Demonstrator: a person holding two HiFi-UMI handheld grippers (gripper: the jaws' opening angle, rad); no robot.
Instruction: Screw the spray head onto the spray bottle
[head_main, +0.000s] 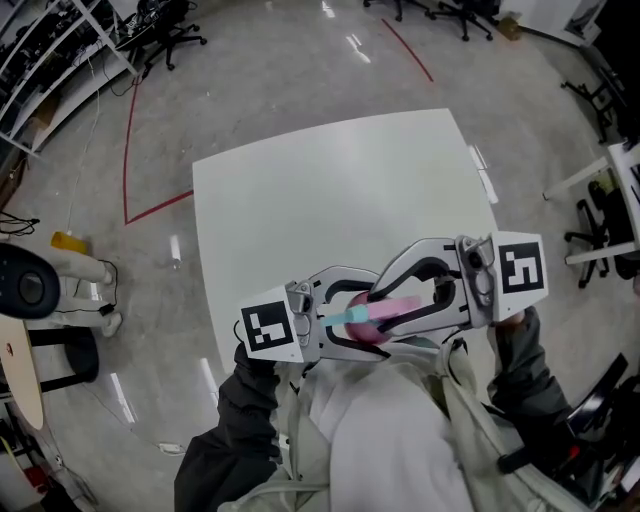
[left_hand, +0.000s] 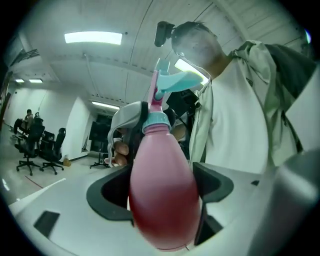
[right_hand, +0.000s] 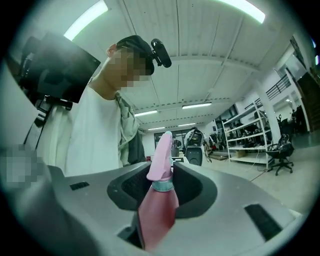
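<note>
A pink spray bottle with its teal-nozzled spray head on top stands upright in the air, close to the person's chest. My left gripper comes in from the left. In the left gripper view its jaws are shut on the wide bottle body, with the teal collar and spray head rising above. My right gripper comes in from the opposite side. Its jaws close round the narrow top of the bottle just under the collar, and the spray head stands above them.
A white table lies just beyond the grippers. On the grey floor are a red line, office chairs and shelving at the far left, and a yellow object. The person's white shirt is directly behind the grippers.
</note>
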